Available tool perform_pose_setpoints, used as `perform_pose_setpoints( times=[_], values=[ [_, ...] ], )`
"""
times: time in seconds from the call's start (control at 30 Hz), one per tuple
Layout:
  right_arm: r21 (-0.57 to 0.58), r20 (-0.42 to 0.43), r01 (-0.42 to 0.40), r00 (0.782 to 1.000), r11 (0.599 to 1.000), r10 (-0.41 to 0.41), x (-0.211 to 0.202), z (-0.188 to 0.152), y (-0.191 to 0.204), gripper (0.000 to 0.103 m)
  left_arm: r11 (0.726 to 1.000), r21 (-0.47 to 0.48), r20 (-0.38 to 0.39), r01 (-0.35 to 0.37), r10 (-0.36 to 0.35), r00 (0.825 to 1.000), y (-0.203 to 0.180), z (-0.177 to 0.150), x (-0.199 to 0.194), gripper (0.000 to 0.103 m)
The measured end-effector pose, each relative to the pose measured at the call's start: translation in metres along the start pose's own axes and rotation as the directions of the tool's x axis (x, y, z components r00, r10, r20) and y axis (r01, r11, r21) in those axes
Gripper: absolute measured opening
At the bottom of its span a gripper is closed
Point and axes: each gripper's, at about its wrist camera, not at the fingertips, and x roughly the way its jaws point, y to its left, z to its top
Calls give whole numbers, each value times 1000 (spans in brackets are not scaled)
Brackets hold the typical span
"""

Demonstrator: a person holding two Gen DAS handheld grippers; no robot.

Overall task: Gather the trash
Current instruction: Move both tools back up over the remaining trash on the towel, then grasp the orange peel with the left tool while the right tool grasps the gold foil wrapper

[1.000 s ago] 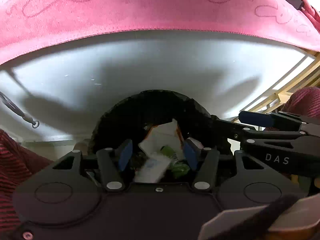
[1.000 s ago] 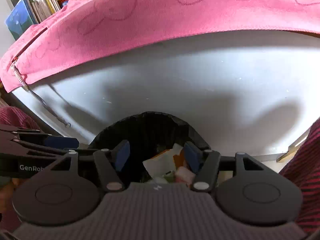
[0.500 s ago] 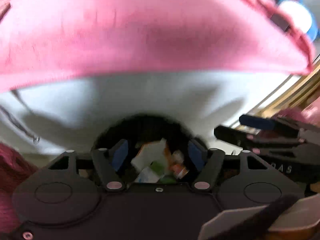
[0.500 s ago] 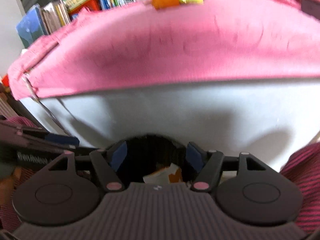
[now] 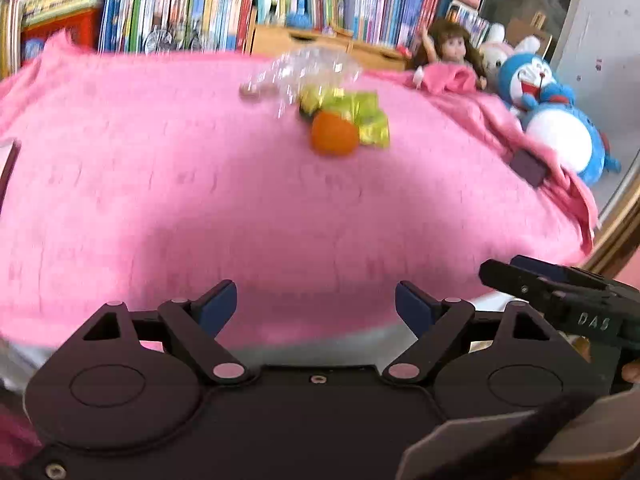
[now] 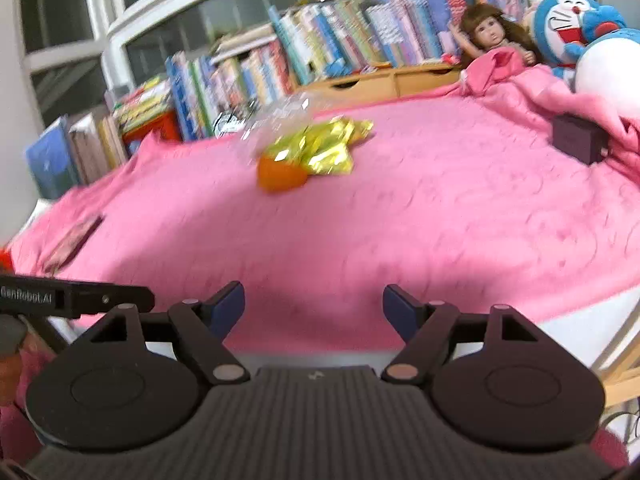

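Bed: a pink blanket [image 5: 200, 208] covers the whole surface, with the trash lying toward twelve o'clock from both claws.
Background: a row of books [image 6: 328, 40] behind the bed; a doll [image 5: 444, 52] and a blue plush toy [image 5: 552, 120] at about one to two o'clock.
Dark box: a small dark box [image 6: 576, 140] sits on the blanket at two o'clock, well apart from the trash.
Clear wrapper: crinkled clear plastic [image 5: 308, 68] at the far side of the pile, blurred.
Yellow wrapper: shiny yellow-green foil [image 6: 320, 148], touching the orange item.
Orange item: a round orange piece [image 5: 334, 136], nearest of the pile; fruit or peel, I cannot tell.
Left claw: left claw [image 5: 316, 306] released, jaws opening, nothing between them.
Right claw: right claw [image 6: 314, 306] released, jaws opening, likewise empty.
Doing it well: likely a reach toward the pile. Take one piece per claw, close on the foil's bunched middle, and keep the pads off the blanket so no cloth lifts.
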Motion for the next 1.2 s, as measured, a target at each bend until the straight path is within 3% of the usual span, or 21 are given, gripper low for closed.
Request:
perform_pose_setpoints(
  times=[0.13, 0.23, 0.33, 0.43, 0.57, 0.73, 0.83, 0.93, 1.0, 1.1, 1.2],
  values=[
    [25, 14, 7, 1000, 1000, -7, 22, 30, -13, 86, 999, 5, 80, -40, 40, 996, -10, 22, 26, 88],
    [45, -51, -45, 998, 998, 47, 50, 54, -24, 93, 994, -11, 152, -111, 111, 982, -19, 33, 47, 92],
    [72, -96, -72, 992, 995, 79, 78, 75, -33, 93, 996, -14, 193, -83, 84, 978, -28, 43, 68, 92],
    [76, -133, -107, 984, 991, 117, 105, 98, -35, 100, 998, -37, 191, -55, 61, 980, -33, 57, 93, 92],
    [139, -189, -170, 962, 976, 195, 141, 127, -39, 103, 996, -49, 179, -79, 86, 980, -36, 81, 121, 92],
    [219, -199, -147, 961, 965, 191, 182, 152, -42, 103, 997, -57, 182, -47, 56, 982, -27, 100, 141, 92],
    [203, -204, -116, 966, 972, 158, 203, 161, -35, 103, 997, -70, 170, -34, 46, 984, -23, 107, 153, 91],
    [179, -234, -92, 963, 980, 133, 221, 165, -23, 103, 999, -44, 154, 0, 6, 988, -24, 110, 166, 85],
    [154, -256, -95, 958, 984, 132, 228, 164, -16, 101, 1000, -27, 131, 13, -9, 991, -26, 111, 174, 72],
    [122, -278, -91, 953, 988, 122, 232, 159, -6, 86, 999, -33, 94, 10, -7, 996, -25, 109, 186, 49],
    [129, -261, -112, 955, 985, 143, 224, 158, -4, 69, 999, -44, 100, 14, -9, 995, -22, 105, 186, 44]
  ],
)
